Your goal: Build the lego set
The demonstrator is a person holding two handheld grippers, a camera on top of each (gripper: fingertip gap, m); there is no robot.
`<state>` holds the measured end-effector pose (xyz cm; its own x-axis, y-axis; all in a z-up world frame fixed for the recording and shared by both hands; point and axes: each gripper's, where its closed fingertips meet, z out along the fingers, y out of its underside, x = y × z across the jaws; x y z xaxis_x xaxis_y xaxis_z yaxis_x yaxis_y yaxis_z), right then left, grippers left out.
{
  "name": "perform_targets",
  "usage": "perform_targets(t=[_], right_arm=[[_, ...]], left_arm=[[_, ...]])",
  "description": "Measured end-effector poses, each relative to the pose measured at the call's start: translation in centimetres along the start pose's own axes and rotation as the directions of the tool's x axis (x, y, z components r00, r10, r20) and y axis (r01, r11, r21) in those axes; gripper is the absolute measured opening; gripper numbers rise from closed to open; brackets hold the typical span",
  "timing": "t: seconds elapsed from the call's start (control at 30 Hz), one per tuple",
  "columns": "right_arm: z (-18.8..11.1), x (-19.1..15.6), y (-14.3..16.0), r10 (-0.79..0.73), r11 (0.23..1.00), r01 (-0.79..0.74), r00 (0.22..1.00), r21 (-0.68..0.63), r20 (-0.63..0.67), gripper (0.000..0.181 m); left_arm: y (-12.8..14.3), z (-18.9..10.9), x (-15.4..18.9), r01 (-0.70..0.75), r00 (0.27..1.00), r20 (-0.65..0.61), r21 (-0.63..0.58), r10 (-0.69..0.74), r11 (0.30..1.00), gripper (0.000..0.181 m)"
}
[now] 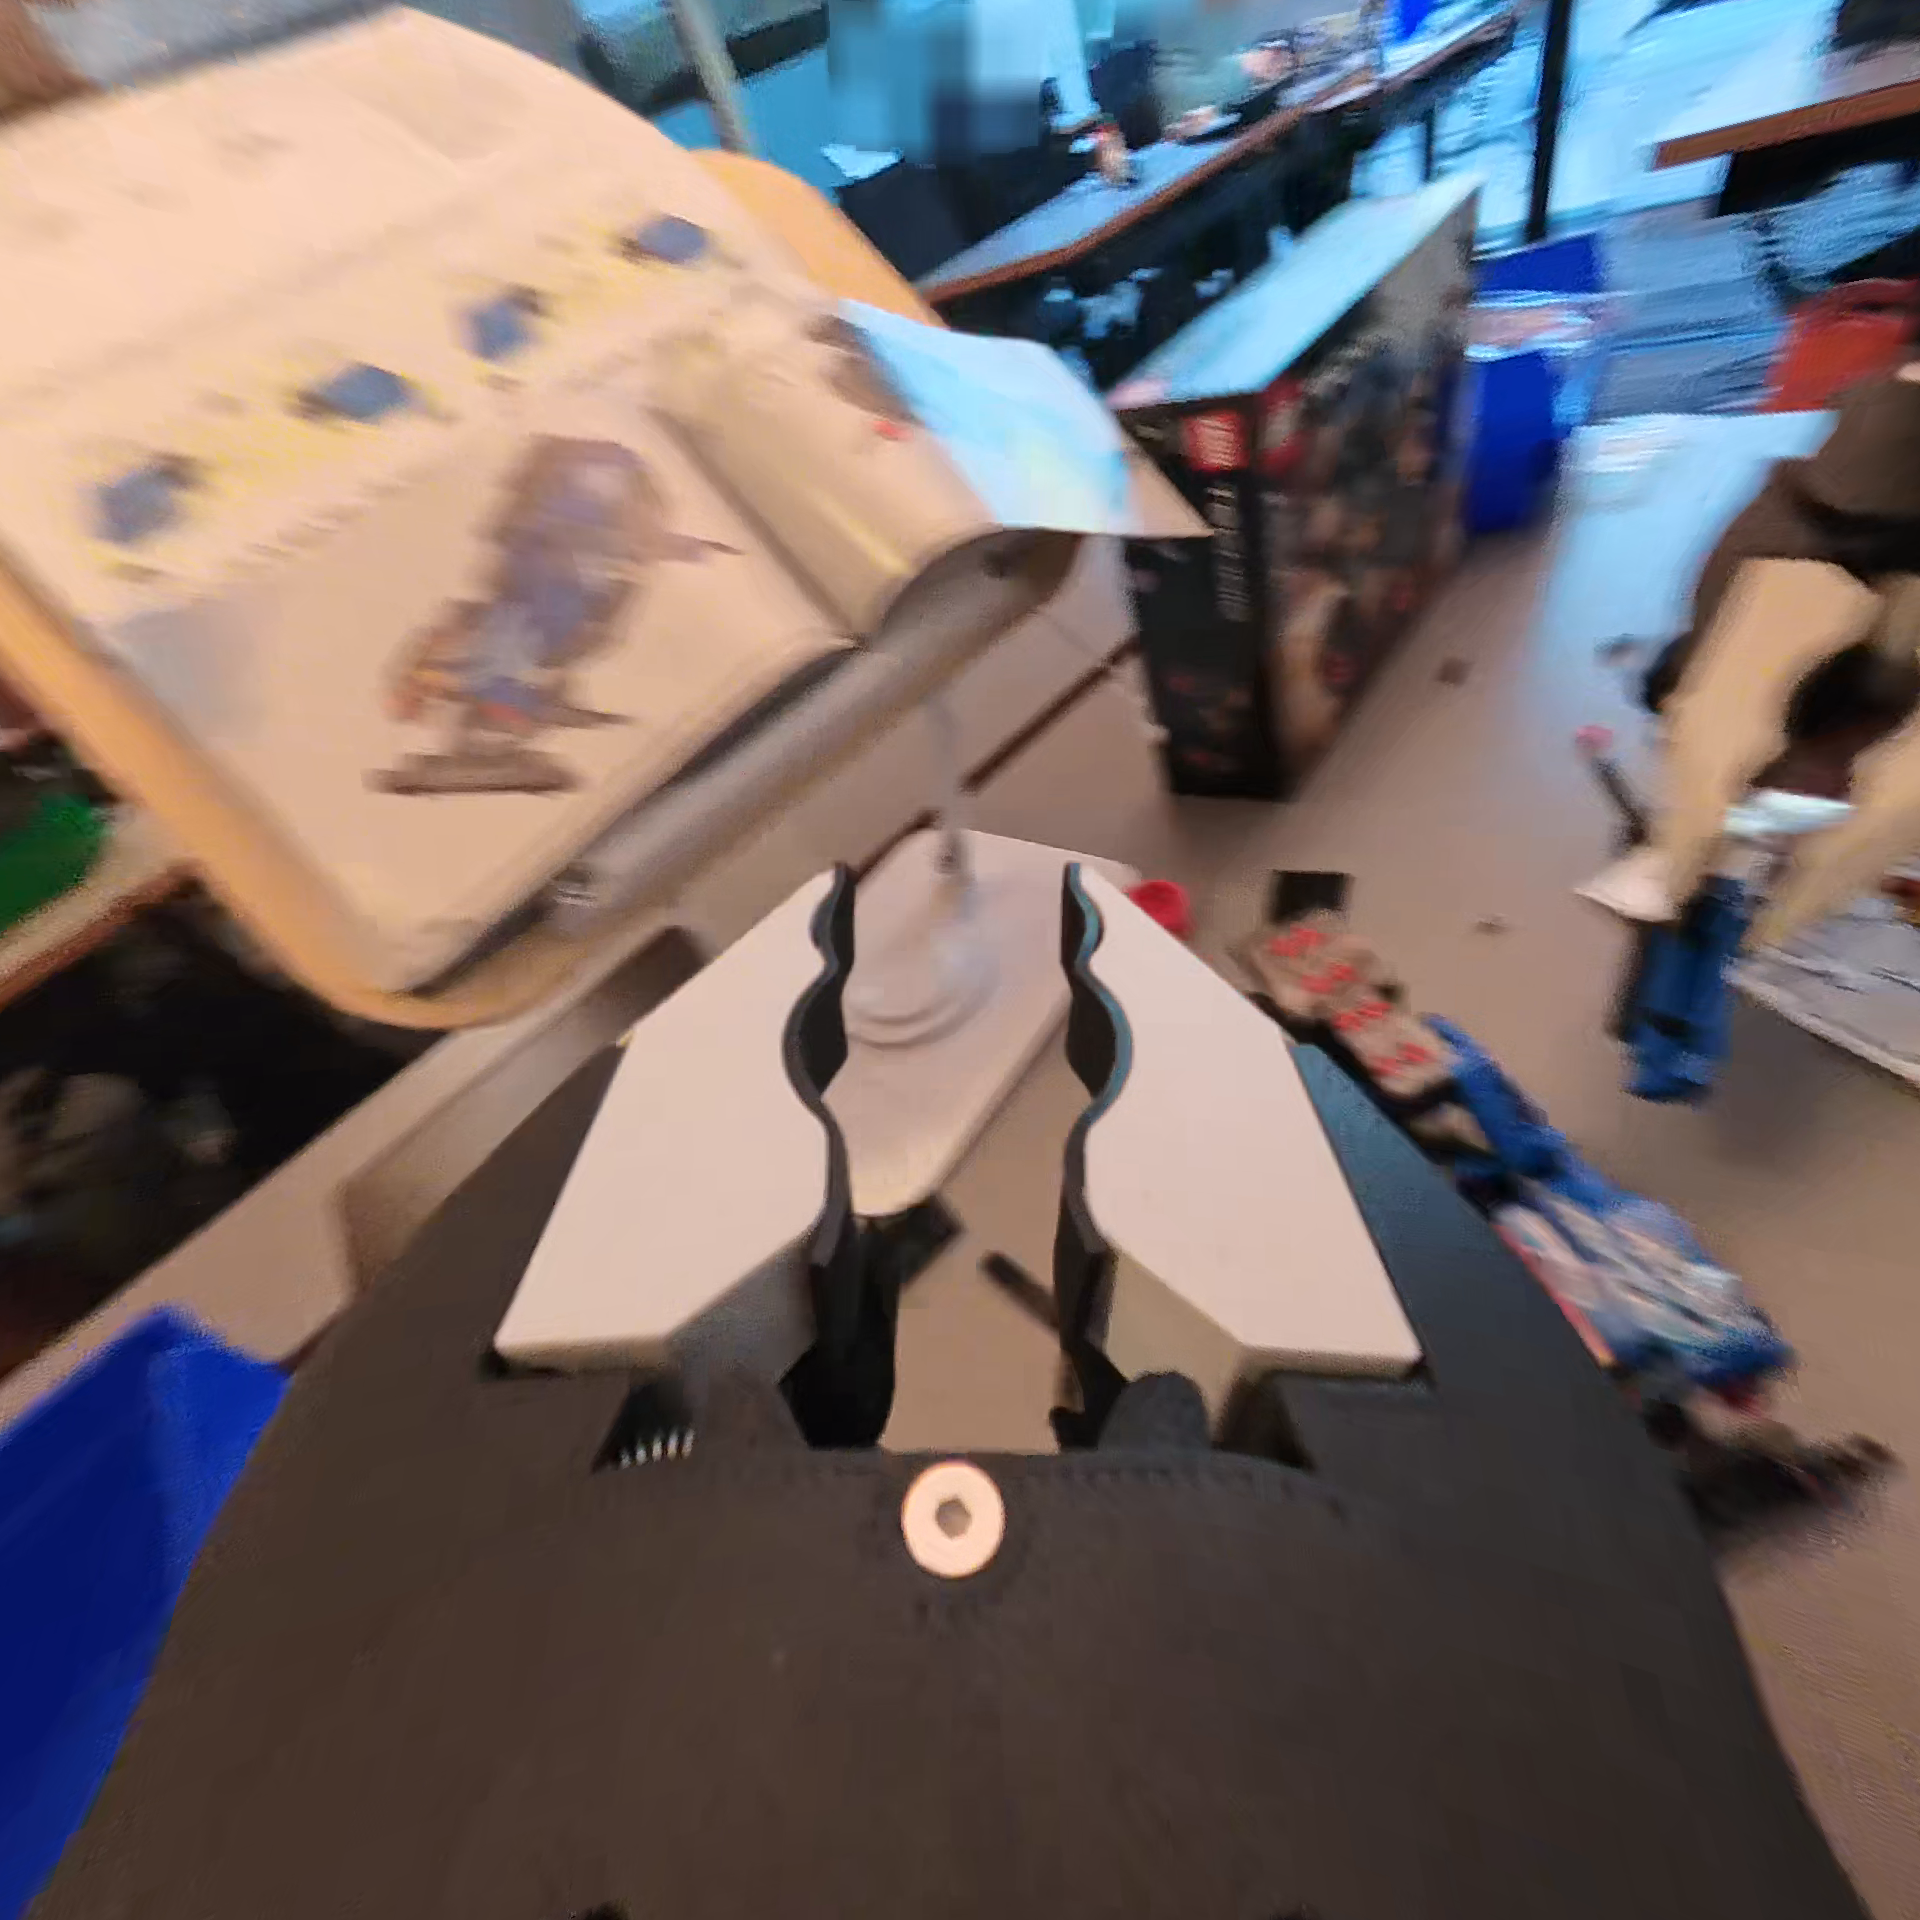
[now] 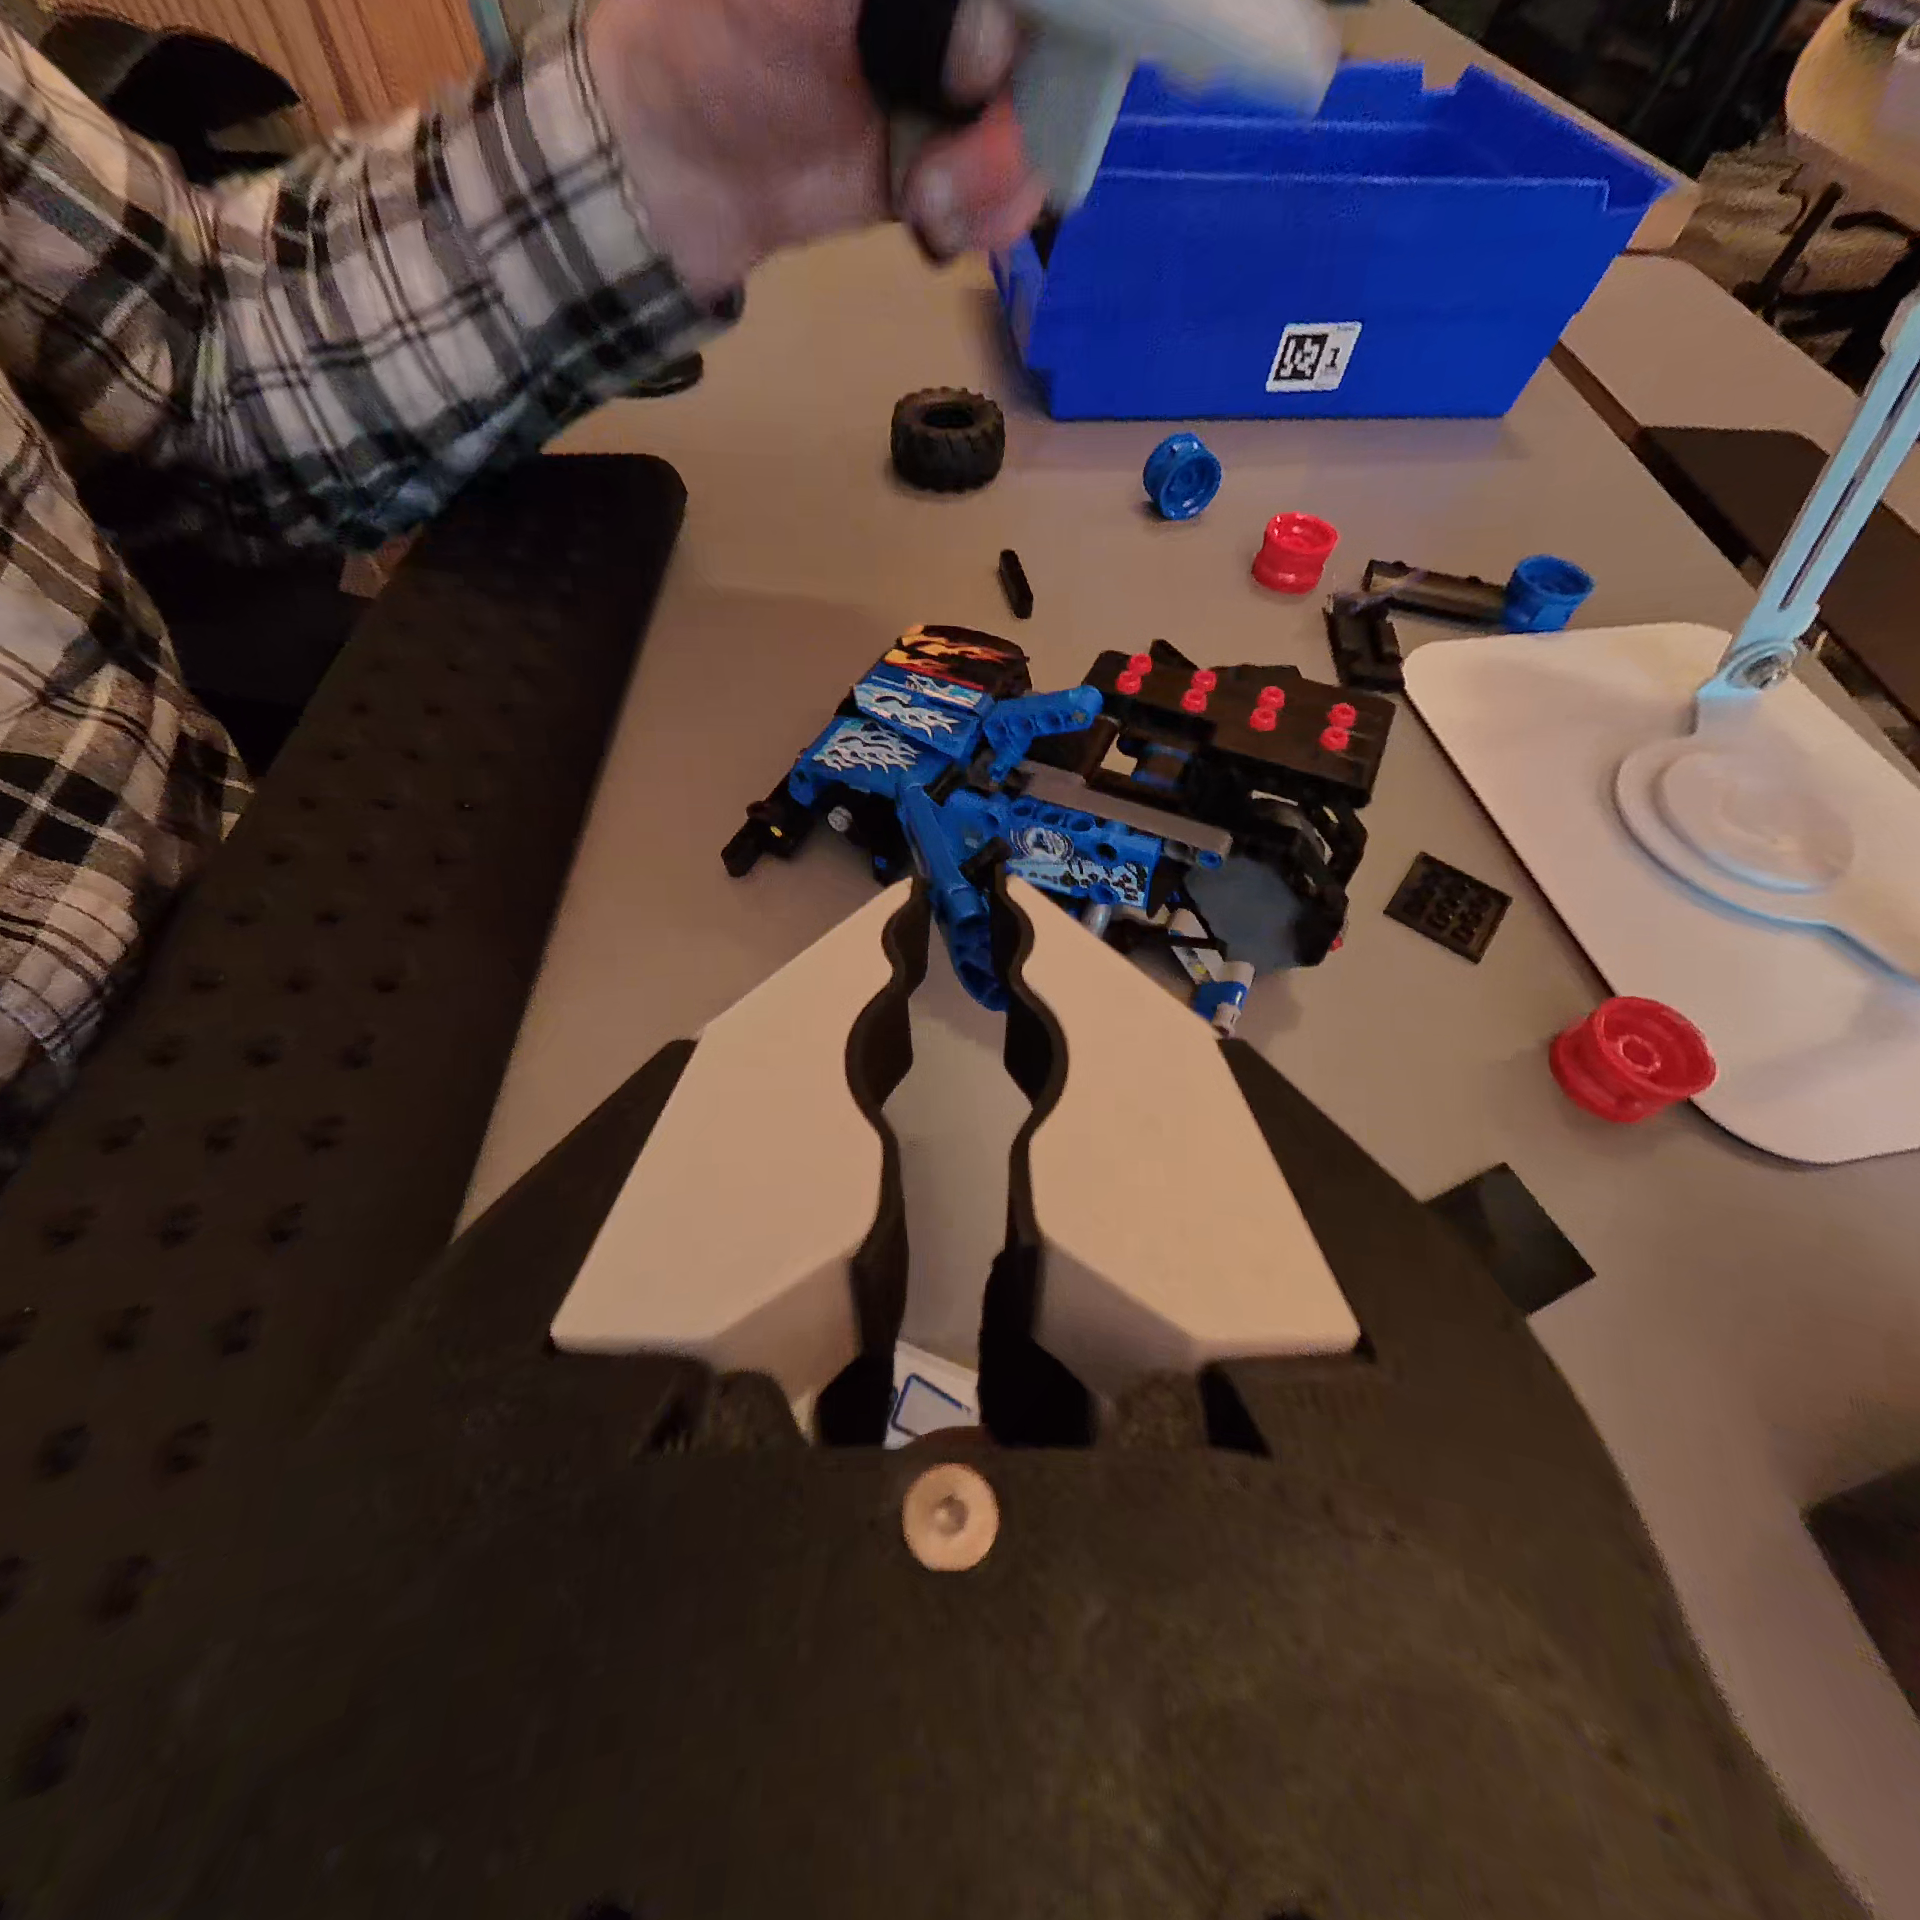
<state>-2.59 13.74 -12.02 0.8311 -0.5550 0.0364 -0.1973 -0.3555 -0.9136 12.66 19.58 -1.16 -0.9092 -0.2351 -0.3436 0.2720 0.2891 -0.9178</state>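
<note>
Right wrist view shows my right gripper point(image 2: 961, 894) part-way open, holding nothing, its tips just above the half-built blue and black lego model point(image 2: 1049, 790) lying on the grey worktop point(image 2: 790, 540). Loose wheel hubs, a black tyre point(image 2: 947, 437) and a blue bin point(image 2: 1320, 260) lie beyond. My left gripper point(image 1: 961, 883) gapes empty, raised before the white stand base point(image 1: 935, 1039) under an open instruction booklet point(image 1: 436, 520).

We count two red wheel hubs point(image 2: 1295, 552) point(image 2: 1629, 1058), two blue hubs point(image 2: 1181, 475) point(image 2: 1547, 592), one black tyre point(image 2: 947, 438), one blue bin point(image 2: 1320, 260), and one part-built vehicle point(image 2: 1049, 790).
</note>
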Motion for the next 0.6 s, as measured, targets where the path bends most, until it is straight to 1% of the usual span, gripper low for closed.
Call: perform_targets(t=[0.07, 0.1, 0.17, 0.2, 0.27, 0.3, 0.33, 0.37, 0.43, 0.5, 0.6], right_arm=[[0.1, 0.2, 0.7, 0.034, 0.999, -0.034, 0.999, -0.032, 0.001, 0.009], [0.2, 0.2, 1.0, 0.057, 0.997, -0.056, 0.998, -0.050, 0.015, 0.009], [0.4, 0.1, 1.9, 0.106, 0.990, -0.103, 0.994, -0.096, 0.029, 0.009], [0.6, 0.1, 2.5, 0.129, 0.985, -0.124, 0.991, -0.121, 0.034, 0.010], [0.8, -0.3, 3.3, 0.173, 0.973, -0.161, 0.983, -0.162, 0.061, 0.010], [1.0, -0.3, 3.7, 0.194, 0.967, -0.181, 0.979, -0.180, 0.057, 0.010], [1.1, -0.2, 4.2, 0.218, 0.959, -0.202, 0.974, -0.200, 0.058, 0.010], [1.2, -0.3, 4.5, 0.235, 0.953, -0.217, 0.970, -0.212, 0.061, 0.010], [1.4, -0.3, 5.0, 0.271, 0.940, -0.249, 0.960, -0.232, 0.066, 0.010], [1.6, -0.5, 5.5, 0.305, 0.927, -0.277, 0.949, -0.253, 0.079, 0.010], [1.7, -0.4, 6.1, 0.324, 0.916, -0.293, 0.943, -0.274, 0.076, 0.010]], left_arm=[[-0.5, 0.5, -4.2, -0.043, 0.995, 0.092, -0.038, 0.047, 0.998, 0.041], [-0.3, 1.1, -6.0, -0.051, 0.991, 0.120, -0.072, 0.059, 0.996, 0.045], [-0.5, 2.4, -9.4, -0.088, 0.979, 0.175, -0.102, 0.105, 0.991, 0.048], [-0.6, 3.2, -10.5, -0.095, 0.978, 0.175, -0.111, 0.113, 0.989, 0.051], [-0.3, 5.1, -11.2, -0.116, 0.986, 0.101, -0.150, 0.132, 0.982, 0.057], [0.0, 5.9, -11.5, -0.156, 0.981, 0.082, -0.184, 0.174, 0.970, 0.056], [0.4, 6.6, -12.1, -0.204, 0.969, 0.092, -0.231, 0.230, 0.951, 0.056], [0.7, 7.2, -12.4, -0.227, 0.963, 0.085, -0.262, 0.257, 0.938, 0.056], [1.1, 8.2, -12.1, -0.245, 0.963, 0.034, -0.297, 0.267, 0.923, 0.056], [2.0, 8.6, -12.5, -0.257, 0.959, 0.024, -0.350, 0.283, 0.901, 0.061], [2.5, 8.9, -12.7, -0.228, 0.968, 0.023, -0.335, 0.250, 0.914, 0.061]])
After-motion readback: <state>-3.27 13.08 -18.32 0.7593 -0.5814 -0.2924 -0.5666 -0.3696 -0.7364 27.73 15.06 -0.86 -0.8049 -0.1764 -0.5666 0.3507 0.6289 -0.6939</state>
